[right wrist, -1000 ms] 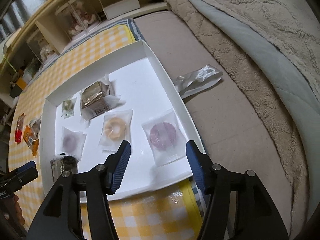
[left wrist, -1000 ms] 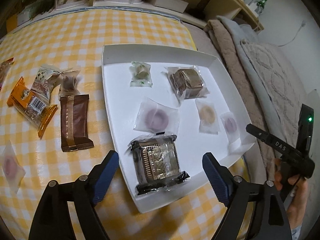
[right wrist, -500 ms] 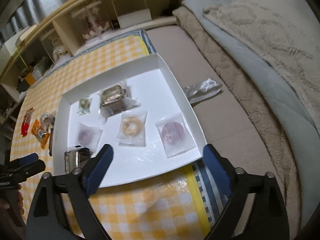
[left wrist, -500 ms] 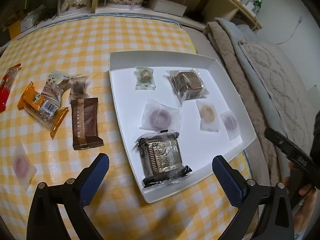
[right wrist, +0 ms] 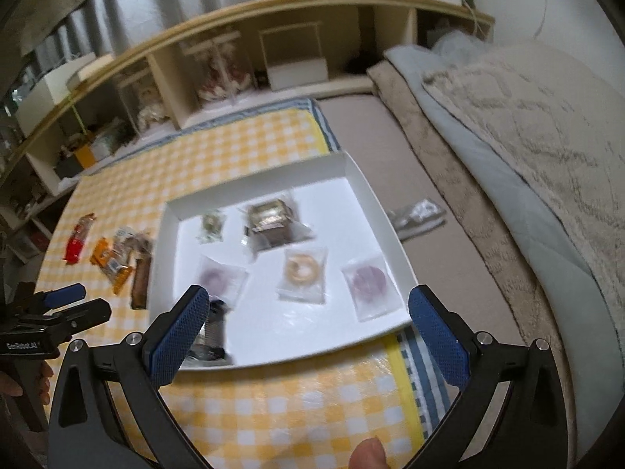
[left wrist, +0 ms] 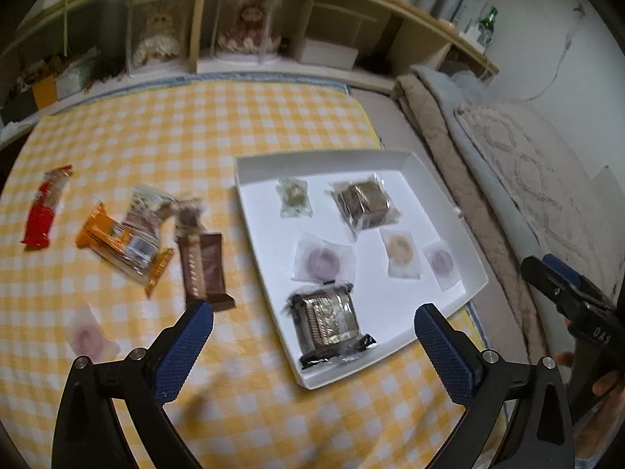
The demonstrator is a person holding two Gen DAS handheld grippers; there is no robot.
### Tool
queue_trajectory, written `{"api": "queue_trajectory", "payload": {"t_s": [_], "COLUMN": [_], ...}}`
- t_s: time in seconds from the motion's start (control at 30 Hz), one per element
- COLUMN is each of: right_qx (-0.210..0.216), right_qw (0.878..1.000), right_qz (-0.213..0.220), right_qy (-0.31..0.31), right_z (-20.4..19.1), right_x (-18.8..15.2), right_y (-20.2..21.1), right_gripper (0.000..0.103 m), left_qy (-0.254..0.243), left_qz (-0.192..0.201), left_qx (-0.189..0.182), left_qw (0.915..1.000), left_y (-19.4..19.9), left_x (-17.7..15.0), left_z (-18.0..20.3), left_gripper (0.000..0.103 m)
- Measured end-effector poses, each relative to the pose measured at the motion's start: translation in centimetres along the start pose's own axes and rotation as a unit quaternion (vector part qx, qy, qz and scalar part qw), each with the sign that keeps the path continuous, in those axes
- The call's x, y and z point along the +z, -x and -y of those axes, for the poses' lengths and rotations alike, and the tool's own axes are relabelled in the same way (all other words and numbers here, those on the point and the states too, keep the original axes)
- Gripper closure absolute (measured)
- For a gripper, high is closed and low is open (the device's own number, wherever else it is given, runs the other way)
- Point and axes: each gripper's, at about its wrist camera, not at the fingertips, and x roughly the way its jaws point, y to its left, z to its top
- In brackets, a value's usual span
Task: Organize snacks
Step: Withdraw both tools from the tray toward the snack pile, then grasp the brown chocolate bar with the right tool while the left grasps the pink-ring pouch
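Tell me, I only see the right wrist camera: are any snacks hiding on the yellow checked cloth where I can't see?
Observer: Yes. A clear pouch with a purple round sweet lies alone on the yellow checked cloth, apart from the other wrappers.
Operator: What's the dark thing half hidden in the white tray?
Observer: A foil-wrapped brown square cake, lying flat in the tray's near corner.
Operator: Is the other gripper holding something?
Observer: No. The left gripper is open and holds nothing.
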Motion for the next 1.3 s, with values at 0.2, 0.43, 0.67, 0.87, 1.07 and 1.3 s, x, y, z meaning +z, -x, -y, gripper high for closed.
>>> {"api": "queue_trajectory", "payload": {"t_s": [0.2, 0.43, 0.67, 0.87, 1.07, 1.3], "right_qx": [0.022, 0.048, 0.079, 0.102, 0.124, 0.143], "right_qw": [0.999, 0.997, 0.991, 0.986, 0.983, 0.981], "right_qz": [0.016, 0.021, 0.009, -0.009, -0.037, -0.105], "right_qy": [0.022, 0.062, 0.109, 0.133, 0.126, 0.078], "right_z": [-3.2, -8.4, -14.5, -18.5, -20.8, -21.7], "right_x": [1.1, 2.3, 2.4, 2.0, 1.2, 0.6], "right_y": [1.0, 0.9, -0.5, -2.7, -6.0, -11.8], "right_gripper": [0.0, 0.0, 0.0, 0.0, 0.0, 0.009], "left_qy": [-0.01, 0.001, 0.042, 0.074, 0.169, 0.302], "left_qz": [0.027, 0.047, 0.055, 0.042, -0.001, -0.066], "left_qx": [0.018, 0.051, 0.083, 0.114, 0.091, 0.016], "left_qw": [0.9994, 0.9976, 0.9941, 0.9898, 0.9814, 0.9508], "left_y": [4.1, 8.7, 12.1, 12.4, 9.3, 4.3], "left_x": [0.3, -0.6, -1.9, -3.1, -3.7, -4.5], "left_z": [-1.3, -5.2, -10.6, -14.7, -18.7, -23.0], "left_gripper": [0.0, 0.0, 0.0, 0.0, 0.0, 0.021]}}
